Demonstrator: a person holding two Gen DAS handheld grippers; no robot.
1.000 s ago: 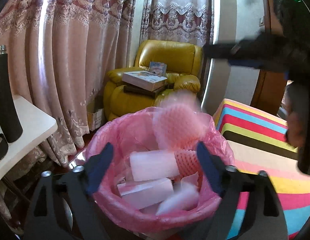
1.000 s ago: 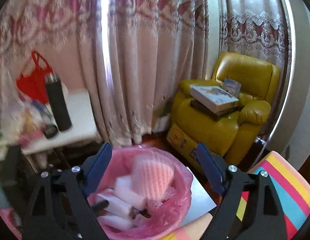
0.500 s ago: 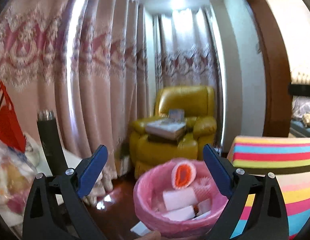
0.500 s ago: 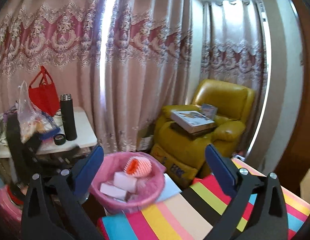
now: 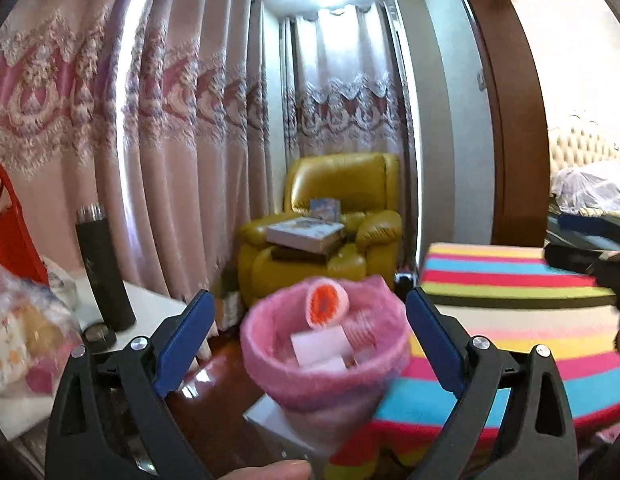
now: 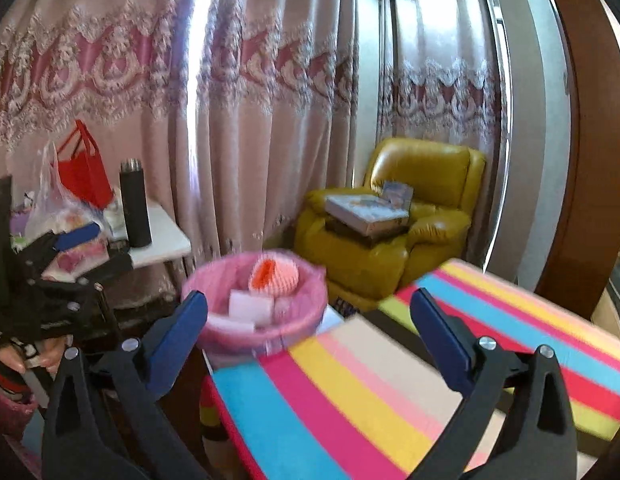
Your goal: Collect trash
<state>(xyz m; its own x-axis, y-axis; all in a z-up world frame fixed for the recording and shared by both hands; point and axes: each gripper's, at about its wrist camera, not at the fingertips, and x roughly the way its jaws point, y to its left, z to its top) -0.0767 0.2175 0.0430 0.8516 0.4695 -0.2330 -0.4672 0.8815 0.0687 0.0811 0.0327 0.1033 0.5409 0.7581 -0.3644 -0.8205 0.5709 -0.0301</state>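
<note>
A: Entry, both wrist views. Left gripper point(image 5: 305, 320): blue pads spread wide, nothing between them. Its jaws have just been opening.

B: Confirmed. Right gripper point(image 6: 310, 320): also spread wide and empty, jaws just been opening too.

A: Task object: the bin lined with a pink bag point(image 5: 324, 364). In the left view it sits ahead of the pads, framed in the gap between them but not touched. Blurred at the edges.

B: In the right view the same bin point(image 6: 255, 300) stands on the floor just beside the near corner of the striped cloth surface point(image 6: 390, 380), left of centre.

A: Contents: a pink foam net with an orange core point(image 5: 326, 304) on top, white blocks point(image 5: 320, 344) beneath it. What the blocks are, I cannot tell.

B: Surroundings: yellow armchair point(image 6: 422, 216) behind the bin with a box point(image 6: 366, 210) on the seat; lace-trimmed curtains point(image 6: 229, 100) along the wall.

A: White side table point(image 6: 157, 236) to the left holds a black flask point(image 6: 135, 204), a red bag point(image 6: 83, 168) and a clear plastic bag point(image 6: 57, 204).

B: The left gripper shows at the left edge of the right view, well apart from the bin, a hand point(image 6: 13, 356) on its grip.
</note>
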